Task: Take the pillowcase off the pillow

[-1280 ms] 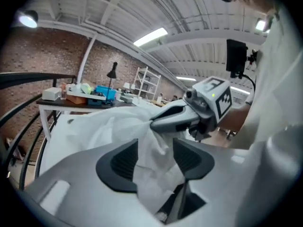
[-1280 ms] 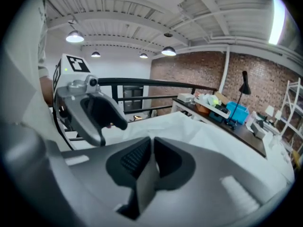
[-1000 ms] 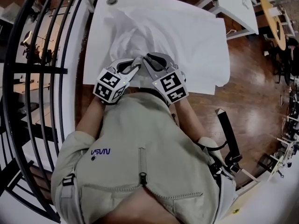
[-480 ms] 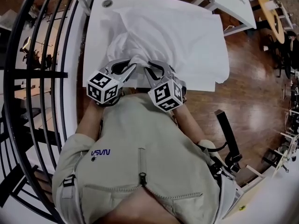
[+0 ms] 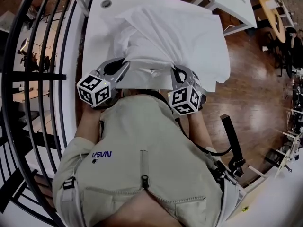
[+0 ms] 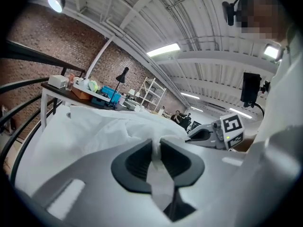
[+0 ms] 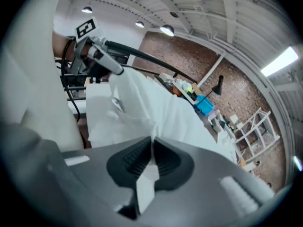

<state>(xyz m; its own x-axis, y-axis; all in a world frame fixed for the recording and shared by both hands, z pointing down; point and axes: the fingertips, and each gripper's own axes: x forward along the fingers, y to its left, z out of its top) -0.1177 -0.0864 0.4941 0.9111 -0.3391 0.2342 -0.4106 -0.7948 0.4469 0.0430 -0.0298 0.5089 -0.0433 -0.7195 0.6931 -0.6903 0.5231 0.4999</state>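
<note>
In the head view, the pillowcase lies on the white bench in a big, crumpled heap, and its near edge is pulled out in a line in front of the person. The left hand-held gripper bites one end of that edge and the right hand-held gripper bites the other end. I cannot see the pillow on its own, so I think it is inside the cloth. In the left gripper view, the jaws have just been closing, and a fold of white cloth is squeezed between the dark pads. In the right gripper view, the jaws have just been closing too, and they pinch a thin bit of the same cloth. I think this step is opening the mouth of the pillowcase. The next move needs both grips kept tight while the cloth is pulled back off the pillow, which must not come along with it.
</note>
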